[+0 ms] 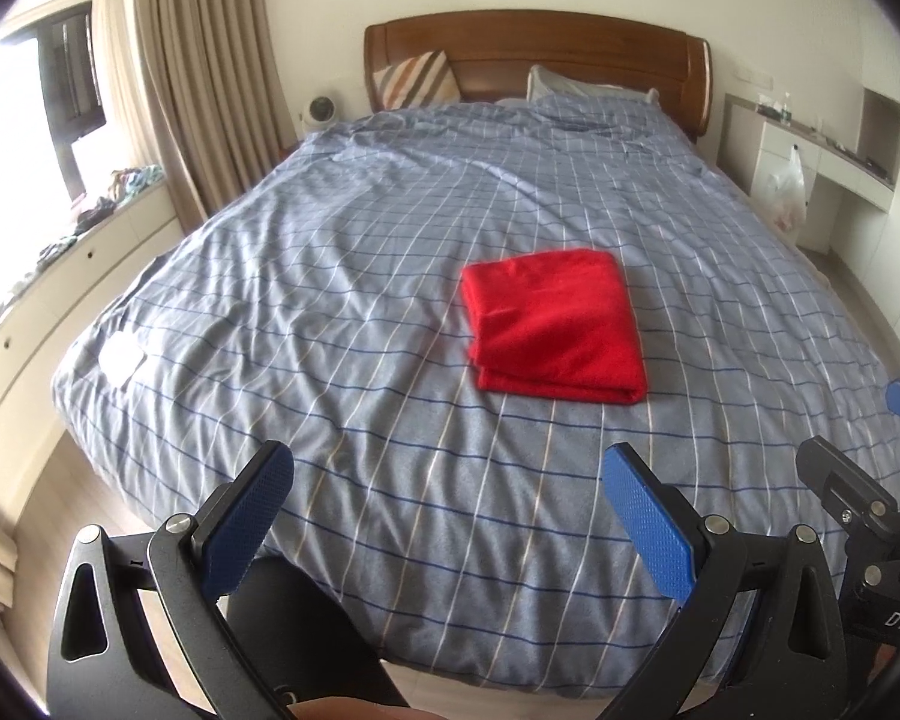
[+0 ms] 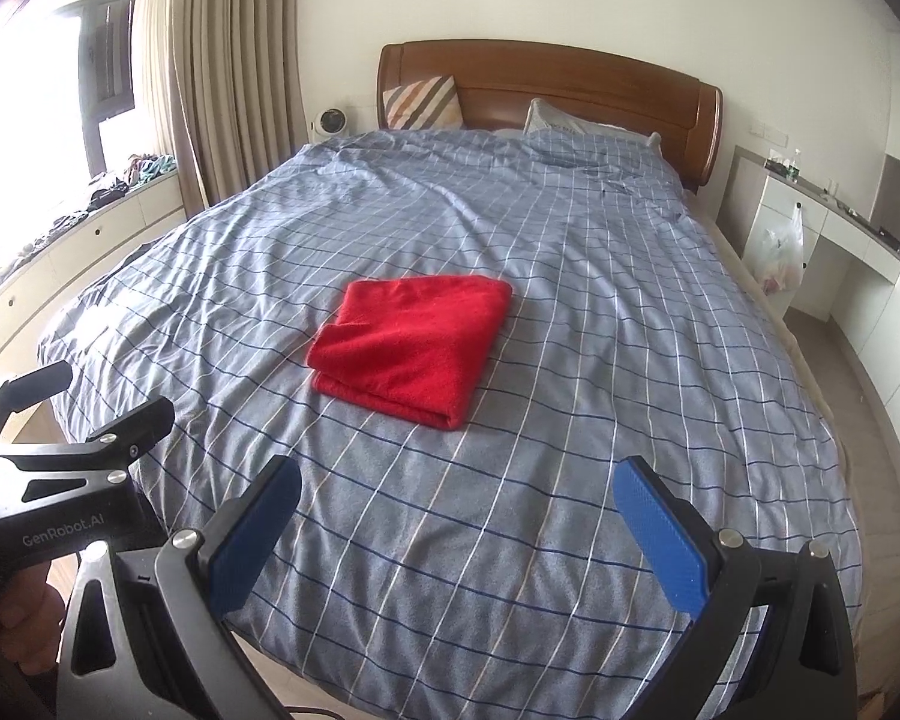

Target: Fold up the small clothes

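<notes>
Red cloth (image 1: 555,327) lies folded mid-bed (image 1: 330,312), well apart from both grippers. Left gripper (image 1: 447,516) and right gripper (image 2: 456,531): jaws spread, empty. Risk: any further grab could drag the layers and undo the fold.

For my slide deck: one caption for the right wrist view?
Folded red cloth lies on the checked bed, open right gripper held back, empty.

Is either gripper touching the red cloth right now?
Apart. Both wrist views show bare checked duvet between the open left gripper, the open right gripper and the folded red cloth.
</notes>
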